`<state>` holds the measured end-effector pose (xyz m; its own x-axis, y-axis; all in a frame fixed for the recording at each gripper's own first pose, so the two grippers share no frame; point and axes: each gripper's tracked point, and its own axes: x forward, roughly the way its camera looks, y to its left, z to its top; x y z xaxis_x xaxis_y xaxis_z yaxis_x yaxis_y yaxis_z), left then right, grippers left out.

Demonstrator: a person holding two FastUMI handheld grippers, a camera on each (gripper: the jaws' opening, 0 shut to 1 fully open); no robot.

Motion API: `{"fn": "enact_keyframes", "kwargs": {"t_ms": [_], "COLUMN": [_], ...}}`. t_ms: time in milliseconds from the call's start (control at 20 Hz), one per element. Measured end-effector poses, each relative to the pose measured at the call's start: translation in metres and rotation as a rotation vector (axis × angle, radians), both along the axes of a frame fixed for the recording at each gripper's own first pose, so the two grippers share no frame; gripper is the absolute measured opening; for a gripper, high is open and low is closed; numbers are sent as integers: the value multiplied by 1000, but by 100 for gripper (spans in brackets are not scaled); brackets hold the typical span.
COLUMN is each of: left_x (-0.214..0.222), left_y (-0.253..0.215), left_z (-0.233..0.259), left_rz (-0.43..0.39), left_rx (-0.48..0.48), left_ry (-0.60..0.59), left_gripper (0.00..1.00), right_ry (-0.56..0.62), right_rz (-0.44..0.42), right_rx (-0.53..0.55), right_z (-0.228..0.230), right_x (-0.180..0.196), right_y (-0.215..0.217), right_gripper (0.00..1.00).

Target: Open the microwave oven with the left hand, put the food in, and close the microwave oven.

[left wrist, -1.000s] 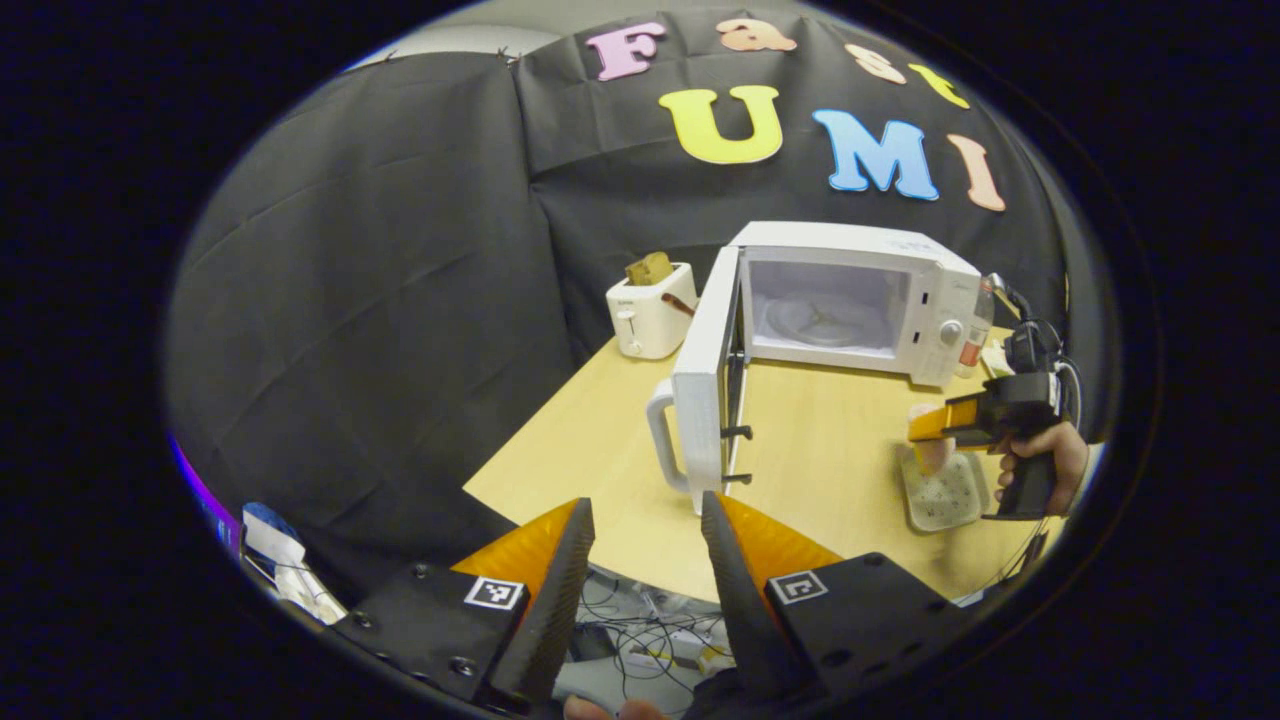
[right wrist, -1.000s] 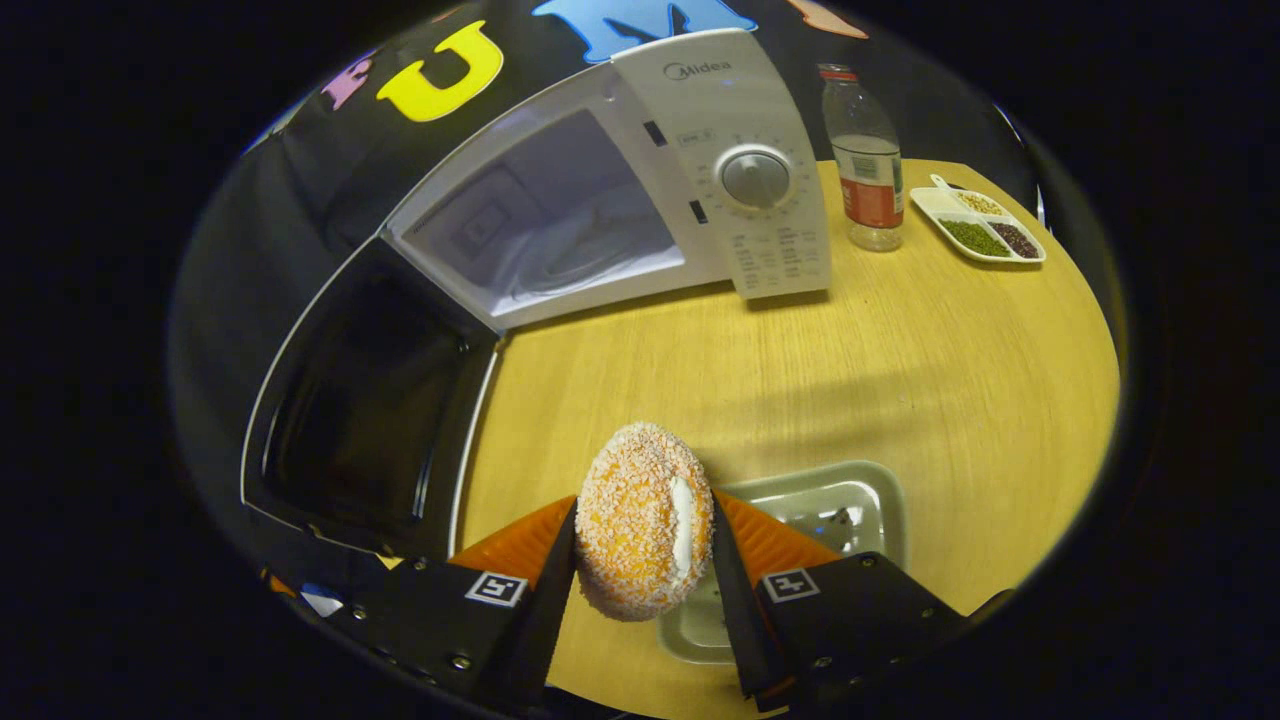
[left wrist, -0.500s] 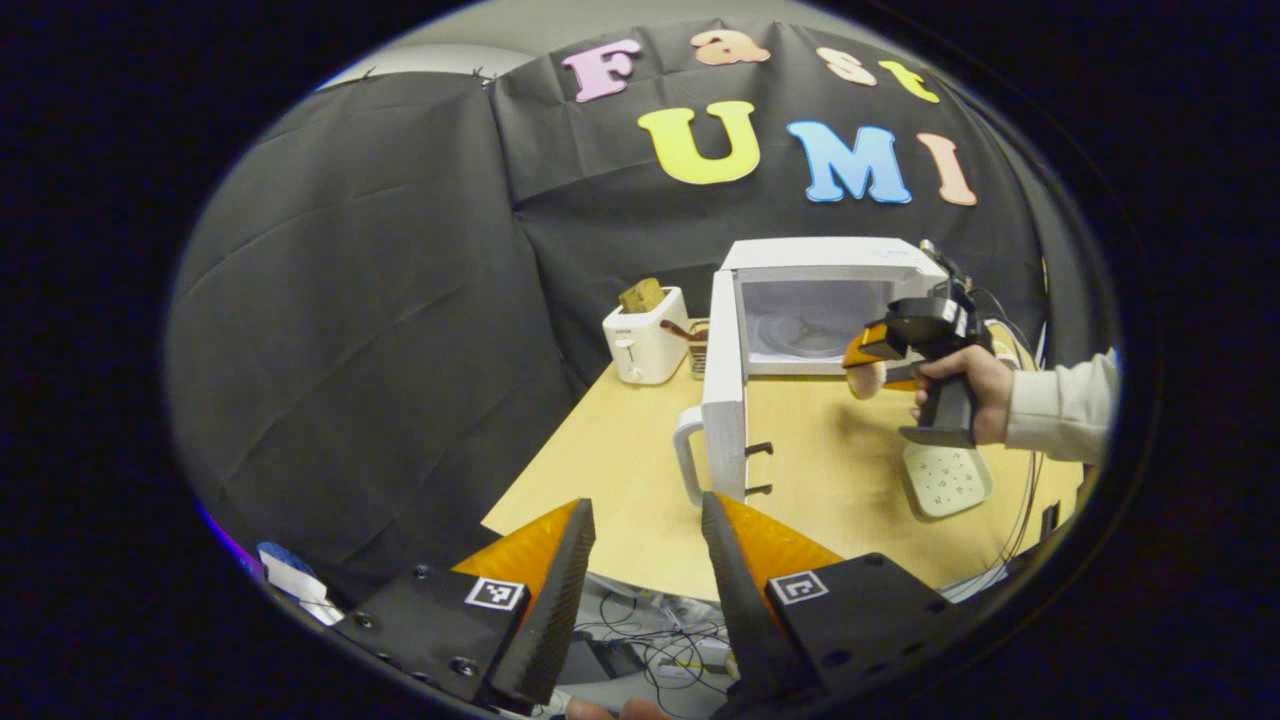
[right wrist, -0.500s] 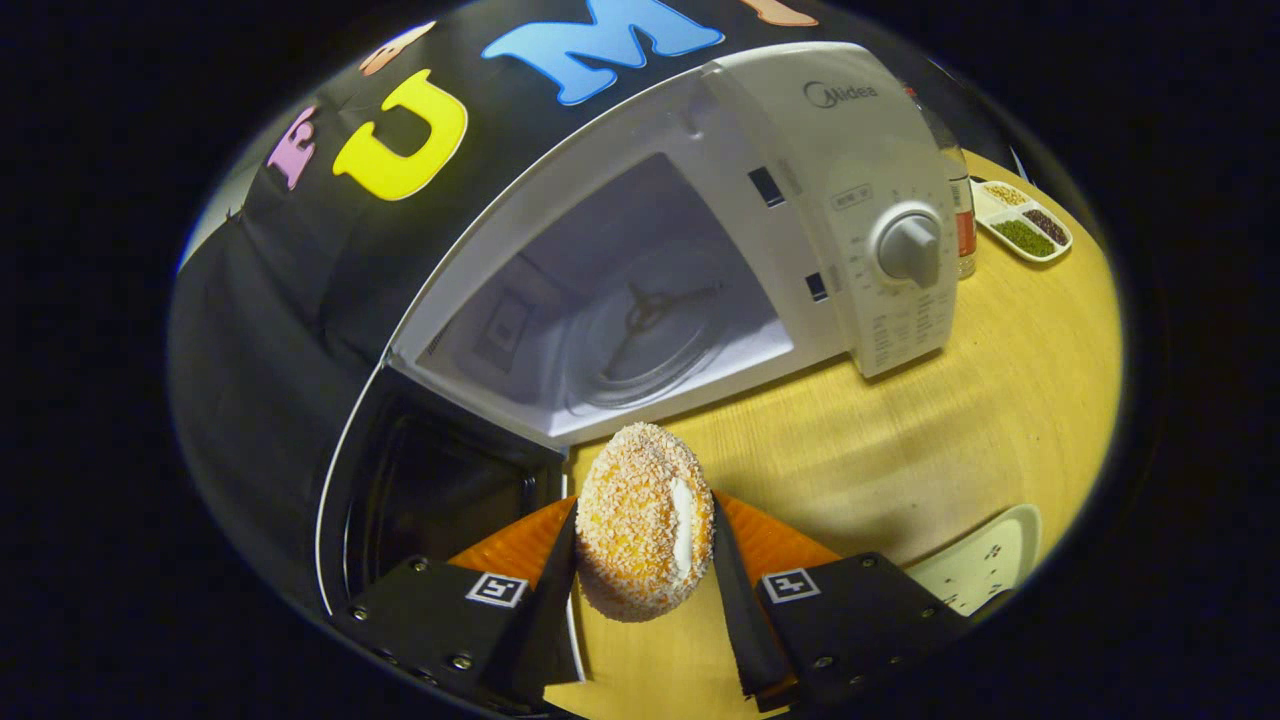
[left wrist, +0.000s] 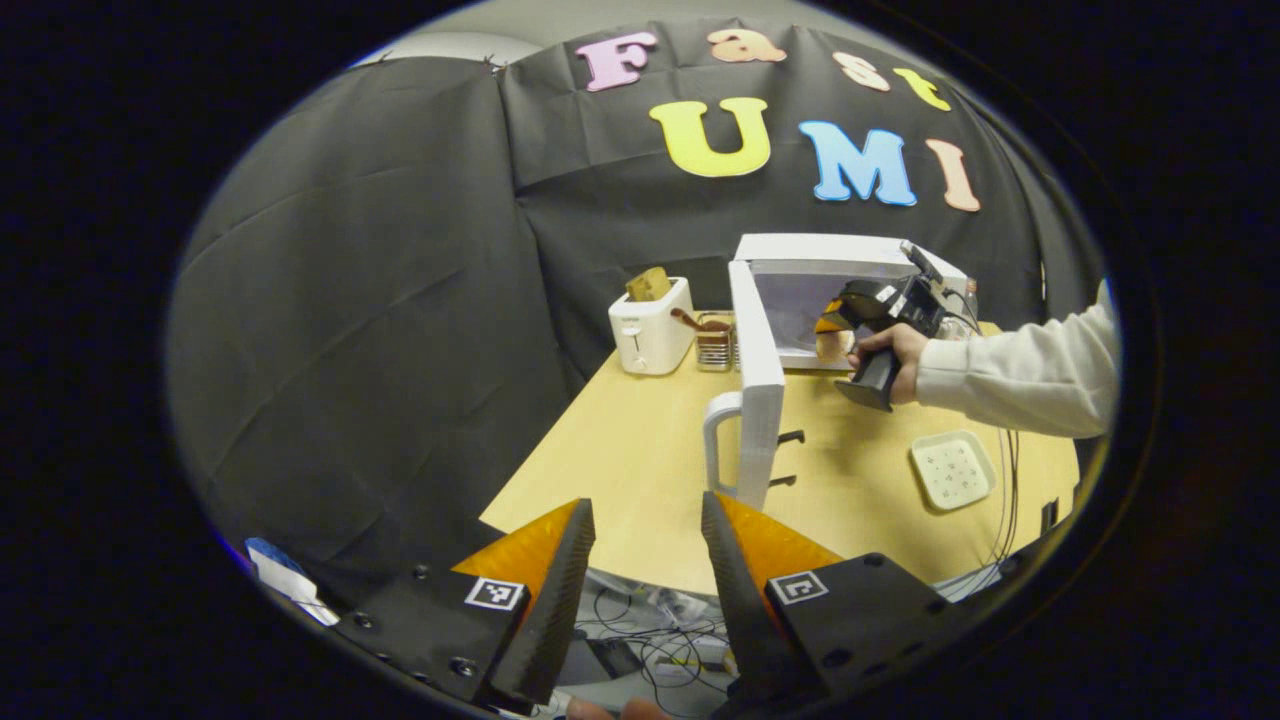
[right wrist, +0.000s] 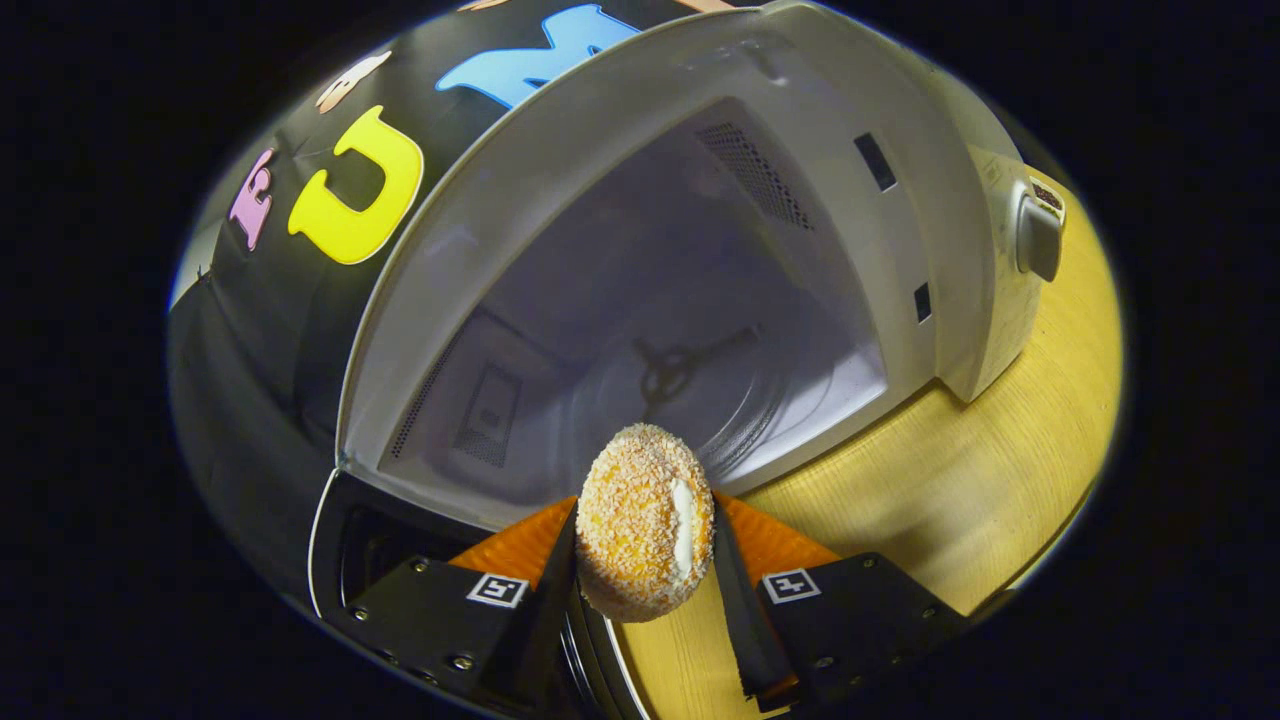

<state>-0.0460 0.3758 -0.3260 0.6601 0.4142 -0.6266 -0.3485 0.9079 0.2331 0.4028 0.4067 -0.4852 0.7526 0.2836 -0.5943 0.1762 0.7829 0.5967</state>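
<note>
My right gripper (right wrist: 642,560) has its jaws pressed on both sides of a round bun (right wrist: 645,520). The bun is covered in little crumbs and has a white cream line on one side. I hold it up in the air, right at the mouth of the microwave oven (right wrist: 900,230). The oven is open, and I can see its round glass plate (right wrist: 690,400) inside (it looks a bit dim in there). The bun is not on the plate.

My left gripper (left wrist: 640,565) hangs back past the near edge of the table (left wrist: 640,470). Its jaws are a little way apart and hold nothing.

From there I see the oven door (left wrist: 757,385) swung out wide, with its handle (left wrist: 716,440) facing my way. Far off, a hand (left wrist: 895,350) in a pale sleeve (left wrist: 1020,370) holds the right gripper at the oven. A small white dish (left wrist: 952,470) sits on the table near it. A white toaster (left wrist: 650,330) with bread in it stands to the left of the oven.
</note>
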Motion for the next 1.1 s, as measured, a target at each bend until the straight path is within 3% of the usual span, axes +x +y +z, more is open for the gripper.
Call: {"fn": "enact_keyframes", "kwargs": {"t_ms": [50, 550, 700, 800, 850, 900, 950, 1050, 1100], "left_x": [-3, -17, -20, -24, -23, -21, -20, -14, -11], "left_y": [2, 12, 14, 12, 11, 10, 9, 6, 5], "left_z": [-2, -11, -8, -10, -11, -9, -6, 2, 3], "left_rz": [4, 66, 85, 96, 100, 99, 97, 82, 77], "left_rx": [-2, -24, -21, -35, -35, -29, -20, -1, 8], "left_ry": [4, 36, 36, 39, 41, 38, 34, 23, 22], "left_gripper": [74, 74, 74, 74, 79, 74, 79, 79, 70], "right_ry": [-14, -167, -193, -184, -182, -174, -158, -135, -123], "right_rz": [-27, -251, -271, -285, -282, -276, -270, -255, -242], "right_rx": [1, -88, -71, -68, -67, -63, -58, -40, -32], "right_z": [-1, -14, -12, -13, -13, -13, -13, -12, -11], "right_x": [7, 69, 76, 77, 77, 74, 71, 65, 61], "right_y": [1, -19, -18, -18, -17, -16, -15, -11, -8], "right_gripper": [70, 69, 69, 77, 77, 78, 80, 81, 82]}}
